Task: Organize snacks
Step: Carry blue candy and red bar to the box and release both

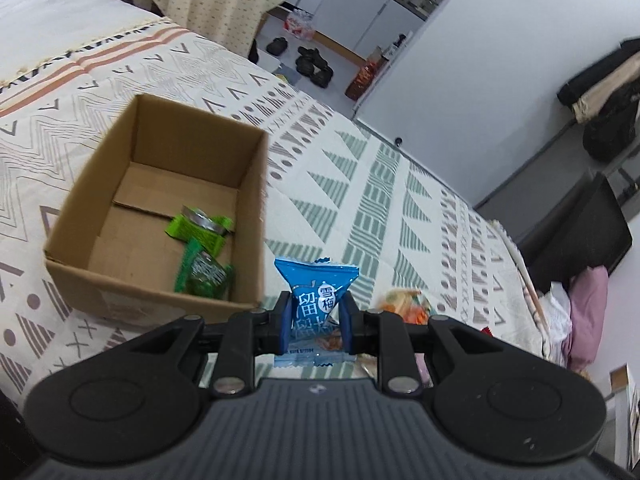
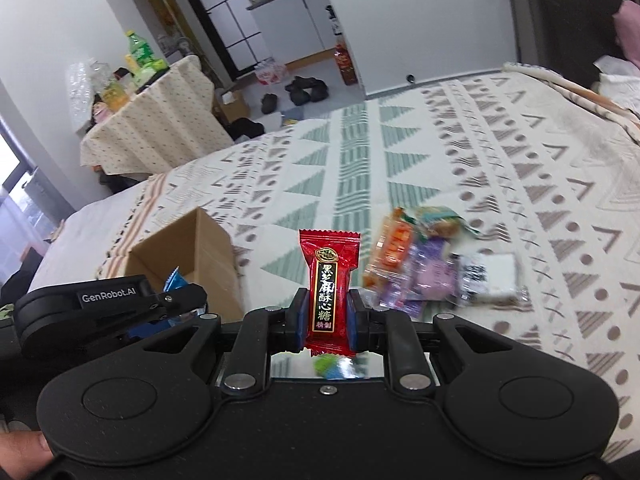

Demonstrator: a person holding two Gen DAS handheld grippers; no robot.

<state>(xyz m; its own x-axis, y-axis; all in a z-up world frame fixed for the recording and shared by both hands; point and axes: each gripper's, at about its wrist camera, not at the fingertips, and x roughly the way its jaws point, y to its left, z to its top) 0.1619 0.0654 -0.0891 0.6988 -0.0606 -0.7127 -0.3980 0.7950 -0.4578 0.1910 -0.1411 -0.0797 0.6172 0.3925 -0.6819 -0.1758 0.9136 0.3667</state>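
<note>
Left wrist view: left tongs [image 1: 316, 322] pinch a blue snack packet [image 1: 316, 296] upright between their blue pads, above the bedspread.
Left tongs position: just right of the cardboard box [image 1: 160, 208], near its right wall and not over the opening.
Cardboard box: open-topped, resting on the patterned bedspread [image 1: 360, 184]; flaps folded flat on its floor.
Box contents: two green snack packets [image 1: 204, 256] lying near the right inner wall, one partly over the other.
Right wrist view: right tongs [image 2: 329, 320] pinch a red candy packet [image 2: 330, 280] with gold and black lettering, standing upright between the pads.
Right tongs position: above the bedspread, between the box on the left and the loose pile on the right.
Loose pile: several snack packets [image 2: 432, 264] lie together on the bed to the right of the red candy; orange, purple, white and green wrappers show, blurred, some overlapping.
Other gripper seen: the left tongs appear at the lower left of the right wrist view, with a corner of the blue packet poking out, in front of the box.
Hand: part of a finger [image 2: 24, 446] shows at the bottom left edge of the right wrist view.
Background: a cloth-covered side table [image 2: 152, 120] with bottles on it stands beyond the bed; shoes [image 2: 304, 90] lie on the floor further back.
</note>
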